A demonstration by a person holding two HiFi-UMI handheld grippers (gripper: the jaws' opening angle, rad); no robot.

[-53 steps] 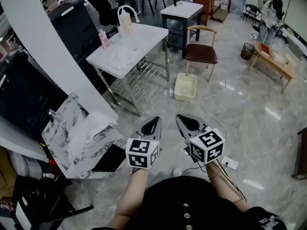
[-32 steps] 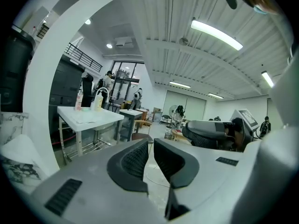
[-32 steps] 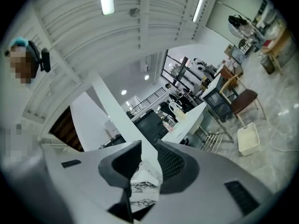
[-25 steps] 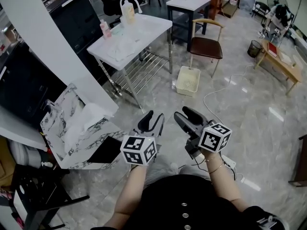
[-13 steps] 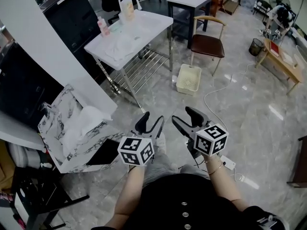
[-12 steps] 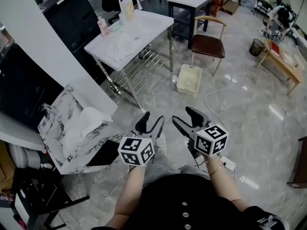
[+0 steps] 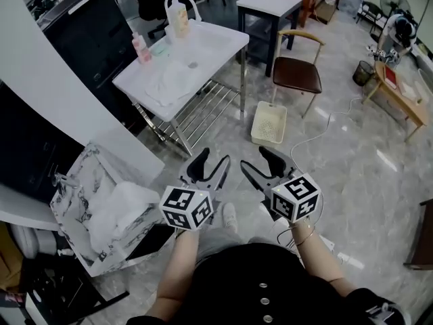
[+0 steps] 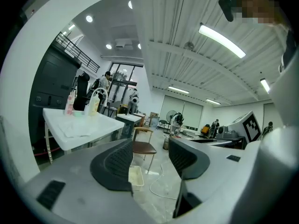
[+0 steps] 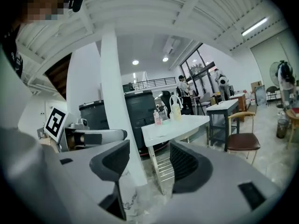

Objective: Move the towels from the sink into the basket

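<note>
The white sink table (image 7: 223,40) stands ahead at the upper middle, with pale towels (image 7: 170,80) lying crumpled in its basin. A cream plastic basket (image 7: 269,122) sits on the floor to the table's right. My left gripper (image 7: 209,164) and right gripper (image 7: 260,161) hang side by side in front of the person's body, well short of the table, both open and empty. In the left gripper view, the left gripper (image 8: 152,155) frames the basket (image 8: 135,175), with the table (image 8: 79,127) to the left. From the right gripper (image 9: 147,160) view, the table (image 9: 180,124) shows beyond the jaws.
A brown chair (image 7: 298,73) stands right of the sink, a dark side table (image 7: 270,2) behind it. A marble-patterned box (image 7: 91,181) holding white material sits at lower left beside a white pillar (image 7: 40,80). A white cable (image 7: 318,131) runs across the floor.
The person has stepped closer to the sink table, so the table and basket lie nearer. Both grippers have stayed open and side by side.
</note>
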